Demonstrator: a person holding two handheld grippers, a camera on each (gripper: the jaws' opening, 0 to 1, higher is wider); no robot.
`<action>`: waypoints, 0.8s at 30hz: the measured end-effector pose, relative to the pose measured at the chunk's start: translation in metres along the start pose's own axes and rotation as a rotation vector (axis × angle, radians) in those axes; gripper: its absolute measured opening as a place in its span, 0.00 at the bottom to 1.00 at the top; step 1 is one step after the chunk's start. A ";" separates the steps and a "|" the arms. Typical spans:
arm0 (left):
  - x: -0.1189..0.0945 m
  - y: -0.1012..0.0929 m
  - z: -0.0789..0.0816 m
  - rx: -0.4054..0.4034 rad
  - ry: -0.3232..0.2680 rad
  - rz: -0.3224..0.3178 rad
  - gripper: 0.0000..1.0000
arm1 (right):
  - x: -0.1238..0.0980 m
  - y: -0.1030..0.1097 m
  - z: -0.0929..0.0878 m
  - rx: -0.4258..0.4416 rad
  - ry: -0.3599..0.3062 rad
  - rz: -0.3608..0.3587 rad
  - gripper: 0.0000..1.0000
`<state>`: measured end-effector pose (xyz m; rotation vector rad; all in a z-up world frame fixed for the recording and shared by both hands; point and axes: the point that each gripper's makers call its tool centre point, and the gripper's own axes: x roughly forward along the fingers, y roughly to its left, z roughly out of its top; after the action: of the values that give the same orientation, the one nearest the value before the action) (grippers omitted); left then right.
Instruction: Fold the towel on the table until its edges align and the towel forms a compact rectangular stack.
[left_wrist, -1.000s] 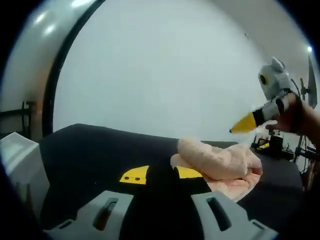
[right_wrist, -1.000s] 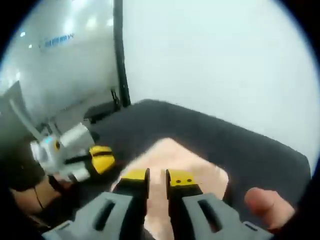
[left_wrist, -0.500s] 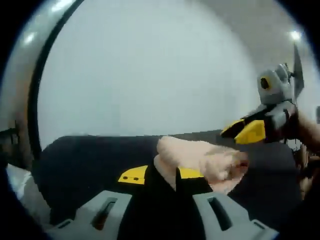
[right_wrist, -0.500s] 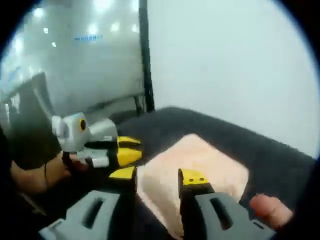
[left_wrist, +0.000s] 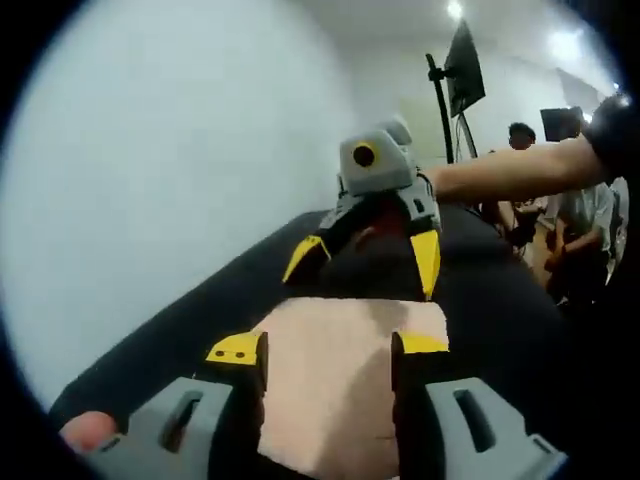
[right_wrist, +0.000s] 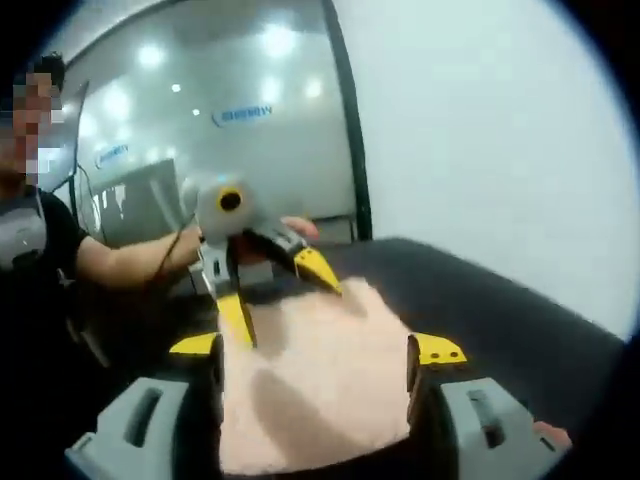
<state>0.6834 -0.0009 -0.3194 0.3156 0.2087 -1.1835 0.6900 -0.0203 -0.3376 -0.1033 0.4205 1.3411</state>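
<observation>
Folded pink towel (left_wrist: 330, 385) lies low-centre on the black table (left_wrist: 500, 320); both tongs, left (left_wrist: 327, 347) and right (right_wrist: 315, 347), gape empty. Next: check edge alignment.

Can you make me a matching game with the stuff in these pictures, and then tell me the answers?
Things:
1. towel
2. table
3. left gripper
4. right gripper

Descriptions:
A. black surface
B. pink, lying folded flat
C. jaws open, in the left gripper view pointing at the other gripper across the towel
D. jaws open, in the right gripper view facing the other gripper, held by a hand

Pairs: 1-B, 2-A, 3-C, 4-D
</observation>
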 end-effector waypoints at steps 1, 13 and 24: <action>0.001 0.005 -0.010 -0.004 0.037 0.026 0.46 | 0.003 0.001 -0.006 0.011 0.017 0.013 0.75; 0.006 0.008 -0.070 -0.190 0.172 0.082 0.39 | 0.019 -0.005 -0.040 -0.043 0.099 -0.001 0.72; 0.001 0.012 -0.061 -0.199 0.085 0.151 0.39 | 0.012 -0.007 -0.022 -0.041 -0.056 -0.039 0.72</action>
<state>0.6950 0.0241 -0.3754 0.2031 0.3686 -0.9924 0.6935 -0.0175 -0.3635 -0.1075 0.3425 1.3119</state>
